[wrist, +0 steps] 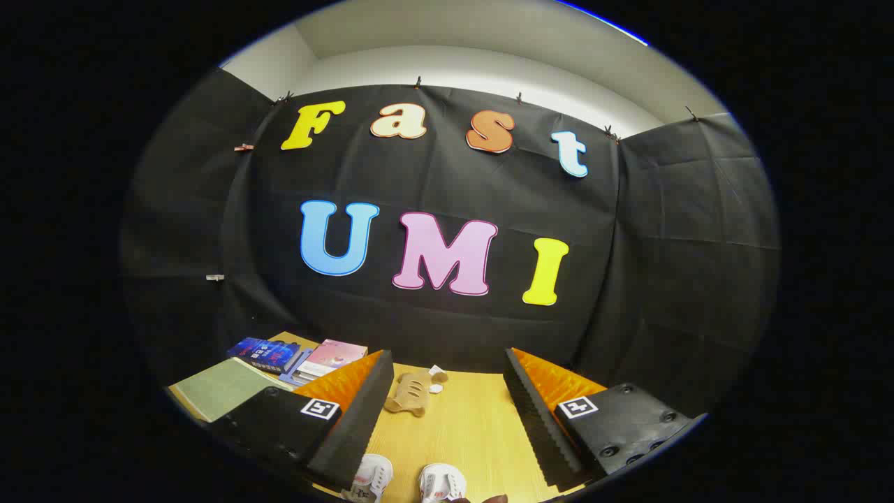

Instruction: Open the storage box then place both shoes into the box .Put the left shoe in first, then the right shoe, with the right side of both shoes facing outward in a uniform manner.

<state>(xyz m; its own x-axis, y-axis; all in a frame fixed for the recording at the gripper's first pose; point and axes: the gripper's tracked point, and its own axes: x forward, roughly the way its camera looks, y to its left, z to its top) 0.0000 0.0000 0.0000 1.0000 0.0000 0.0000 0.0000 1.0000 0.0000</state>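
Note:
My gripper point(447, 381) is open, its two fingers spread wide above the wooden table point(475, 426) with nothing between them. Two white shoes lie close below, between the fingers: one shoe point(370, 476) by the left finger point(360, 412) and the other shoe point(441, 482) a little to its right. I see just their toe ends; the rest is cut off. The fingers hang above and apart from both shoes.
A small tan plush toy point(412, 392) lies on the table ahead, between the fingertips, with a small white object point(437, 377) beside it. Books point(269, 355), a pink book point(330, 355) and a green board point(223, 388) lie beyond the left finger. The black cloth wall closes the back.

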